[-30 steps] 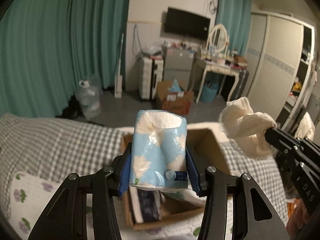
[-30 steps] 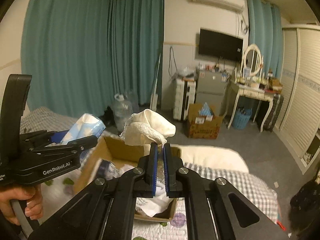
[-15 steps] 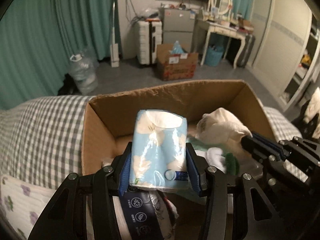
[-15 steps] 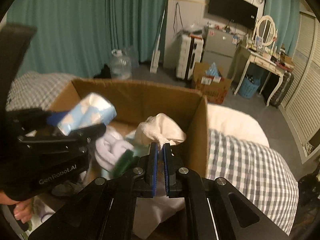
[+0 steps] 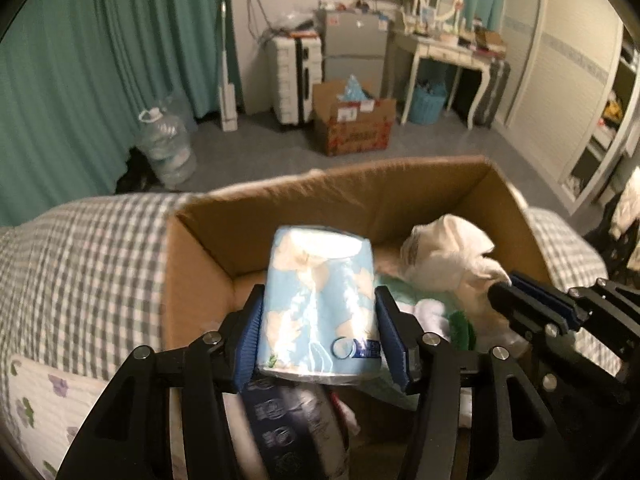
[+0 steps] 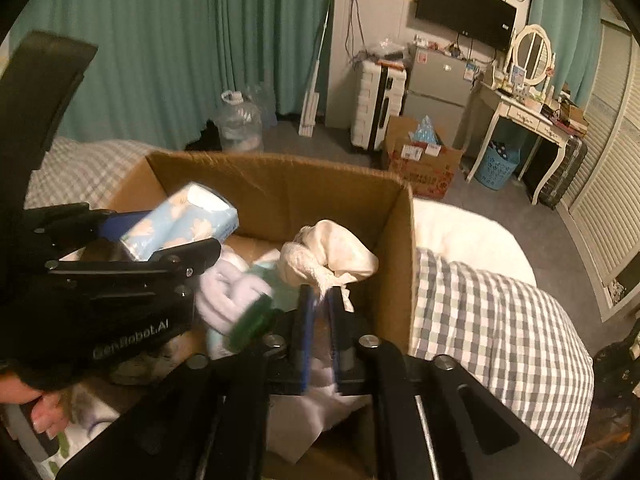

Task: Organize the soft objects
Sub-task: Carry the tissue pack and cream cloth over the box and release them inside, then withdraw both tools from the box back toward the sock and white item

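Observation:
A light-blue flowered tissue pack [image 5: 316,304] sits upright between the pads of my left gripper [image 5: 318,300], just over the open cardboard box [image 5: 280,208]. The jaws are opening, but the pads still touch the pack's sides. The right wrist view shows the same pack [image 6: 180,224] tilted in the left gripper [image 6: 160,232]. A cream cloth [image 6: 332,252] lies on the pile inside the box [image 6: 280,184]. My right gripper [image 6: 320,294] is opening, a narrow gap shows between its pads, and only the cloth's frayed edge hangs at their tips.
The box also holds a white-lilac cloth [image 6: 228,292], a green item [image 6: 252,320] and a dark blue pack [image 5: 280,420]. It stands on a checked bedspread [image 6: 492,320]. Beyond the bed are a water bottle [image 5: 166,148] and a floor carton [image 5: 352,124]. A hand [image 6: 40,412] holds the left gripper.
Both grippers came down from above the bed into the box. The right pads, shut on the cream cloth before, have parted and the cloth rests on the pile. The left jaws widened slightly.

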Demonstrator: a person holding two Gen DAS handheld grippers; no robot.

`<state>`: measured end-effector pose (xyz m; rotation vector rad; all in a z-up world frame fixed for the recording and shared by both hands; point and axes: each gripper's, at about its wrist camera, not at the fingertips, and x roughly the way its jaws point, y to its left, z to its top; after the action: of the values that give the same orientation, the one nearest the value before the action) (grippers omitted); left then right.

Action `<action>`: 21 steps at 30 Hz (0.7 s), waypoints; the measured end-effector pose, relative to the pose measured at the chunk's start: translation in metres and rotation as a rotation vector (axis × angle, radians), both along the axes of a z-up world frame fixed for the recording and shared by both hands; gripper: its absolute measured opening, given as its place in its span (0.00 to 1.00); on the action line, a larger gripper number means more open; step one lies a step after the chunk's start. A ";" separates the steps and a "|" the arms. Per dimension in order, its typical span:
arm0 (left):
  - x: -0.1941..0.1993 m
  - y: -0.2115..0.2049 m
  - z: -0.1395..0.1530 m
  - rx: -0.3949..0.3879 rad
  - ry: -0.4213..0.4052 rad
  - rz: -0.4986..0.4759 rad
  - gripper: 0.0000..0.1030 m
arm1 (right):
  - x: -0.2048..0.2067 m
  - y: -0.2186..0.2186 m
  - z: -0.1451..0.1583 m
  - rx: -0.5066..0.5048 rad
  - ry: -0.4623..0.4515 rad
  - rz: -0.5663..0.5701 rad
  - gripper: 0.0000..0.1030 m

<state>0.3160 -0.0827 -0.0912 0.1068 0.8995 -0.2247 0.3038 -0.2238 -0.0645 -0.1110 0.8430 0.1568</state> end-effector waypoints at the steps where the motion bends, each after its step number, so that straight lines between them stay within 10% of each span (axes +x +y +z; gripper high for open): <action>1: -0.001 0.004 0.005 -0.002 -0.009 0.004 0.58 | -0.004 -0.001 0.006 0.005 -0.010 0.002 0.40; 2: -0.005 0.008 0.014 0.000 -0.026 0.014 0.61 | -0.009 -0.002 0.012 0.005 -0.024 0.003 0.59; 12: -0.043 0.042 0.089 -0.119 -0.134 0.051 0.69 | -0.063 -0.009 0.091 0.021 -0.171 -0.035 0.61; 21: -0.113 0.067 0.166 -0.160 -0.300 0.063 0.72 | -0.143 -0.006 0.174 0.055 -0.381 -0.092 0.92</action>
<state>0.2032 -0.0156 0.0751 -0.0362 0.5832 -0.2142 0.1612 -0.2294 0.1091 -0.0475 0.4623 0.0690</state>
